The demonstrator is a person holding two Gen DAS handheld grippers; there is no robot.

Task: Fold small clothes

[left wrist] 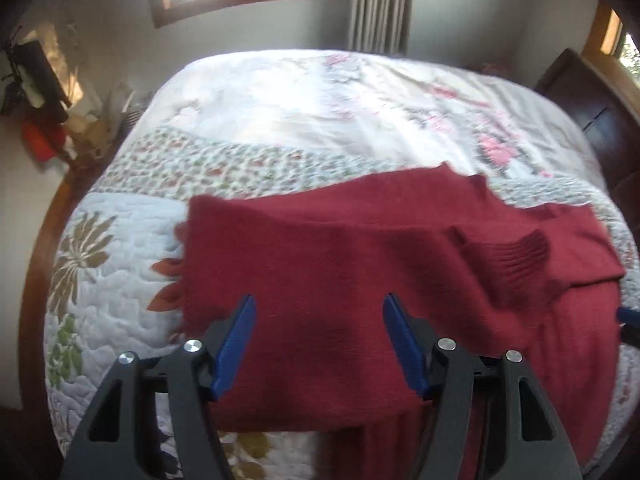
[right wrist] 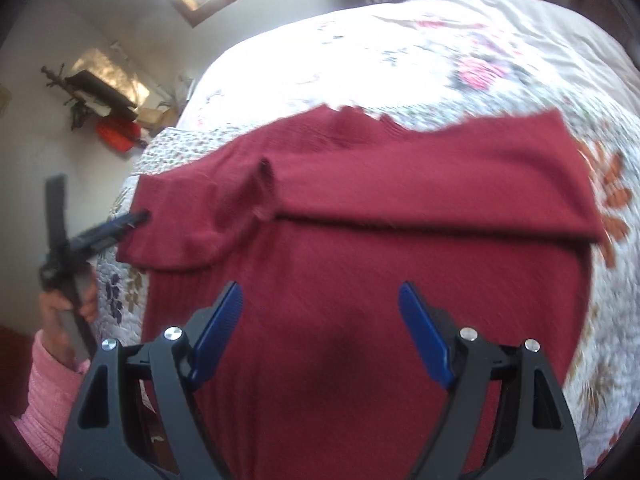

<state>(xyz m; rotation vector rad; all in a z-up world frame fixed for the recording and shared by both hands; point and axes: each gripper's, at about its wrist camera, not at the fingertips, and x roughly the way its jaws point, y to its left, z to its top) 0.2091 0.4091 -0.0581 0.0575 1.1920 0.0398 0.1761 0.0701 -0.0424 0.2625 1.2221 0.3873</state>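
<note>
A dark red knit sweater (left wrist: 340,248) lies spread on a floral quilt (left wrist: 120,272) covering a bed. One sleeve is folded across the body, its ribbed cuff (left wrist: 524,256) at the right. My left gripper (left wrist: 320,300) hovers open over the sweater's lower left part, nothing between its blue fingers. In the right wrist view the sweater (right wrist: 360,280) fills the middle, the folded sleeve (right wrist: 400,184) lying across its far part. My right gripper (right wrist: 321,286) is open above the body, empty. The left gripper's tip (right wrist: 136,216) shows side-on at the sweater's left edge.
A hand in a pink sleeve (right wrist: 52,380) holds the left gripper's handle. A dark wooden headboard (left wrist: 592,112) stands at the right, and a cluttered shelf (left wrist: 40,92) at the left wall. A window and curtain (left wrist: 380,4) lie beyond the bed. The quilt (right wrist: 480,60) continues past the sweater.
</note>
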